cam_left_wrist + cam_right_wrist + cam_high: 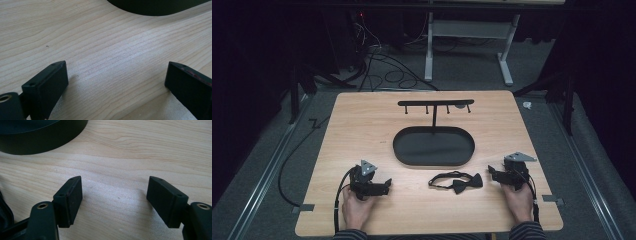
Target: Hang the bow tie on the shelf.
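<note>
Two grippers rested low on the table [362, 125], left gripper [384, 186] and right gripper [490, 172] held with jaws wide apart, nothing gripped, bow tie [457, 182] laid between them, near the tray [402, 150].

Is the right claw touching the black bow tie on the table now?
Apart. In the high view, bare wood separates the right claw from the bow tie; its jaws stand open over bare table.
</note>
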`<action>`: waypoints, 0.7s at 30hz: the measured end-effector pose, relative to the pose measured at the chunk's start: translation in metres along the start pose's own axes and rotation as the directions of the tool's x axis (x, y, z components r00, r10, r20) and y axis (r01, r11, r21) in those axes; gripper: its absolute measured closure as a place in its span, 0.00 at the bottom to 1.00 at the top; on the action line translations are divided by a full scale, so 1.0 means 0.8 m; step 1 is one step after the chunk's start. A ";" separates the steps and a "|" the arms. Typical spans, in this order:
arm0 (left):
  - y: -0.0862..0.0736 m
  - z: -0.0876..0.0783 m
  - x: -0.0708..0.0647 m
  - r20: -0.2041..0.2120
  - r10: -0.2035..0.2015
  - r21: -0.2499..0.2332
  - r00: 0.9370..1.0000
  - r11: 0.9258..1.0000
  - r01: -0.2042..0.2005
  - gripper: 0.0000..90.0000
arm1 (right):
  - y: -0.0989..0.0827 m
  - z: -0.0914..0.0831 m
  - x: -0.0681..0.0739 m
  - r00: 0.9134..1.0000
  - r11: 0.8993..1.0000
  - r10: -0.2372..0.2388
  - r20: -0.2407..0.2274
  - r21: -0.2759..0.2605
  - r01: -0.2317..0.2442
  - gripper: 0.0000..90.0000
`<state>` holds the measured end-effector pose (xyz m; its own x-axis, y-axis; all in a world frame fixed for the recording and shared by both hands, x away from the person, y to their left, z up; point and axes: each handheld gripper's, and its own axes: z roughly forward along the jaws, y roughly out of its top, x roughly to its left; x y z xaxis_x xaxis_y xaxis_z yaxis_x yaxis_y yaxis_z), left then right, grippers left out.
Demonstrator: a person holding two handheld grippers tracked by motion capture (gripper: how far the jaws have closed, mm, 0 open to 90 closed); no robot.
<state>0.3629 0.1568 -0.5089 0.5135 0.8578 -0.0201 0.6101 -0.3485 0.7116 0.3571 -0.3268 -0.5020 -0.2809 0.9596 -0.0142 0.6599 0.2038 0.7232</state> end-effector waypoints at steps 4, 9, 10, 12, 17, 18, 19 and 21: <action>0.000 0.000 0.000 0.000 -0.001 -0.001 1.000 1.000 0.001 0.06 | 0.000 0.000 0.000 1.000 1.000 0.000 0.000 0.000 0.000 0.33; 0.000 0.000 0.000 -0.001 -0.001 0.000 1.000 1.000 0.001 0.06 | 0.000 0.000 0.000 1.000 1.000 -0.003 -0.005 -0.001 0.003 0.36; 0.000 0.000 0.000 0.000 -0.001 0.000 1.000 1.000 0.001 0.06 | 0.000 -0.001 0.000 1.000 1.000 -0.006 -0.008 0.000 0.006 0.36; 0.000 0.000 0.000 0.000 0.000 0.000 1.000 1.000 0.000 0.06 | 0.000 -0.001 0.001 1.000 1.000 -0.013 -0.015 -0.003 0.013 0.39; 0.000 0.000 0.000 -0.001 0.000 0.001 1.000 1.000 0.000 0.06 | 0.000 -0.001 0.002 1.000 1.000 -0.009 -0.012 -0.007 0.009 0.41; 0.000 0.000 0.000 -0.001 0.000 0.001 1.000 1.000 0.000 0.06 | 0.000 -0.001 0.002 1.000 1.000 -0.010 -0.012 -0.009 0.010 0.42; 0.000 0.000 0.000 -0.001 0.000 0.001 1.000 1.000 0.000 0.06 | 0.000 -0.001 0.002 1.000 1.000 -0.009 -0.011 -0.010 0.009 0.44; 0.000 0.000 0.000 -0.001 0.000 0.001 1.000 1.000 0.000 0.06 | -0.001 -0.002 0.002 1.000 1.000 -0.004 -0.005 -0.011 0.004 0.48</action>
<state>0.3629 0.1569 -0.5088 0.5131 0.8581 -0.0196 0.6105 -0.3488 0.7111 0.3555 -0.3258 -0.5015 -0.2870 0.9578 -0.0132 0.6511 0.2051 0.7307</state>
